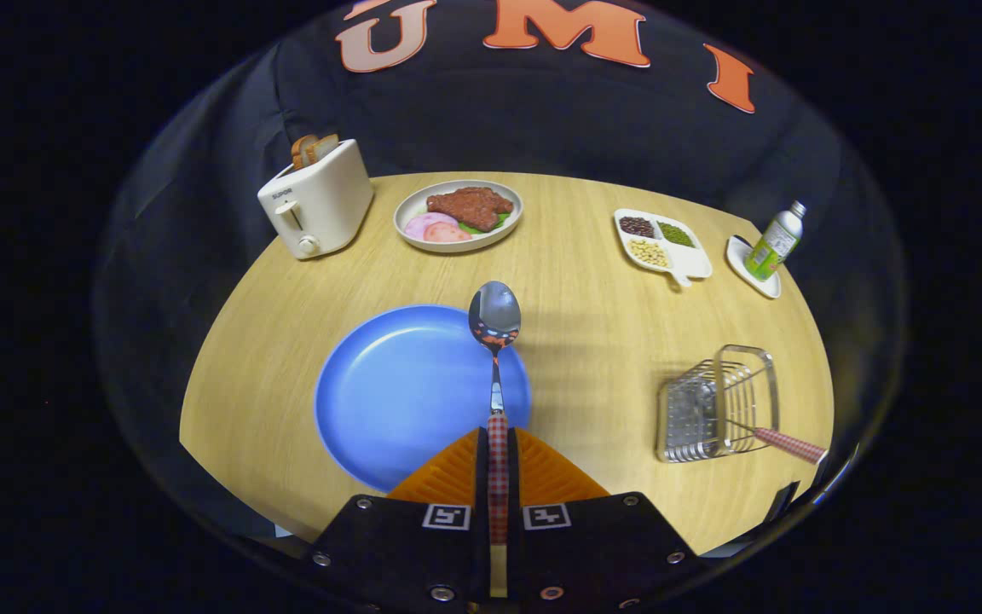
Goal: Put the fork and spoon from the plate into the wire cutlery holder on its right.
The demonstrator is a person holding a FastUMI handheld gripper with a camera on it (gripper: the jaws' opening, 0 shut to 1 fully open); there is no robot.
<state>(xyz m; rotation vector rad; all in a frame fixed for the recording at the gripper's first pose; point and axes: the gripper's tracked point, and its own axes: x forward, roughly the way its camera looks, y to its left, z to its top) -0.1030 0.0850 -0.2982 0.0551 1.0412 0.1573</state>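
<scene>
The gripper (498,465) is clamping the spoon (495,317) by its checked handle, both fingers (457,473) pressing in from either side with no gap showing. The spoon is sticking straight out ahead of the fingers, bowl at the far end, and it is hovering over the blue plate (397,392), out above the plate's right rim. From this angle I cannot tell how high above the plate it is riding.

Taking the plate as the landmark: the plate itself is looking bare now, nothing lying on its surface. Off to its right the wire cutlery holder (717,405) is standing on the table (593,290), well apart from the plate, and a utensil with the same checked handle (789,444) is already leaning out of it. Judging by that, the fork is home and half the job is done, though its head is hidden among the wires.

So what is remaining is the spoon's trip: carrying it rightward from the plate, tipping it and dropping it into the holder beside the fork.

Beyond the plate a dish of meat (459,215) is sitting, with a toaster (318,200) to the plate's far left and a divided snack tray (661,241) and a bottle (774,242) to its far right, all clear of the likely path.
</scene>
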